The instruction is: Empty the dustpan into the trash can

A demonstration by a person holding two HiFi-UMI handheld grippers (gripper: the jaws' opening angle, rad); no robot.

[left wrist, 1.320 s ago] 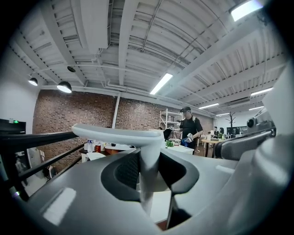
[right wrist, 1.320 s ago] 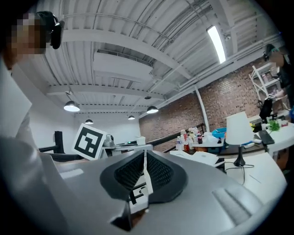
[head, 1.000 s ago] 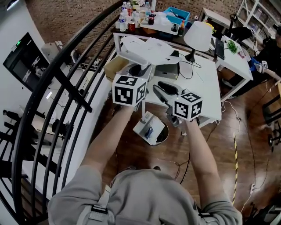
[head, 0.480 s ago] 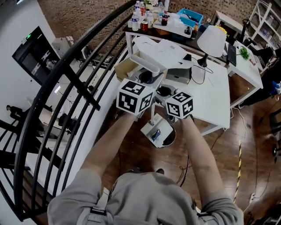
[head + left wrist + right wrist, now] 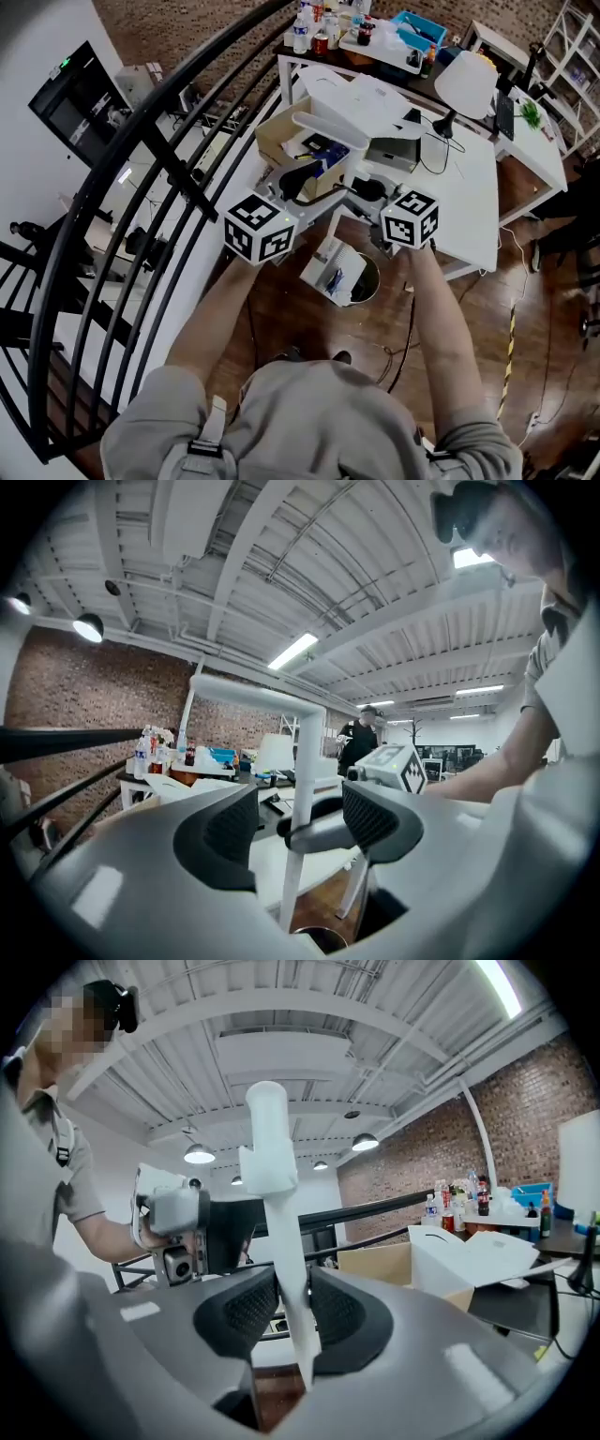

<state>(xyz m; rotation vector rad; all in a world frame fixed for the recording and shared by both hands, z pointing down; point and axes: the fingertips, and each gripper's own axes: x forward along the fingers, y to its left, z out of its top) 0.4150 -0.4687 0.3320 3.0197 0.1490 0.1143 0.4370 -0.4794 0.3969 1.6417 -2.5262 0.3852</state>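
Note:
The dustpan's white upright handle [image 5: 281, 1241] stands between the pads of my right gripper [image 5: 284, 1312], which press on it while the jaws close. In the left gripper view the same handle [image 5: 302, 789] rises between the wide, still opening jaws of my left gripper [image 5: 302, 822] without touching either pad. Below the hands in the head view, the white pan [image 5: 330, 269], with blue bits in it, tilts at the rim of the black trash can [image 5: 366, 281]. The left marker cube [image 5: 257, 231] is left of the right cube [image 5: 411, 217].
A white table [image 5: 464, 187] stands behind the trash can with a cardboard box [image 5: 281, 141] of white sheets and a white lamp [image 5: 469, 80]. A black curved railing [image 5: 159, 141] runs along the left. Bottles [image 5: 319, 33] crowd the far table.
My left gripper has let go of the handle, opened wide and moved left and down, away from the right one. The right gripper keeps its hold on the handle.

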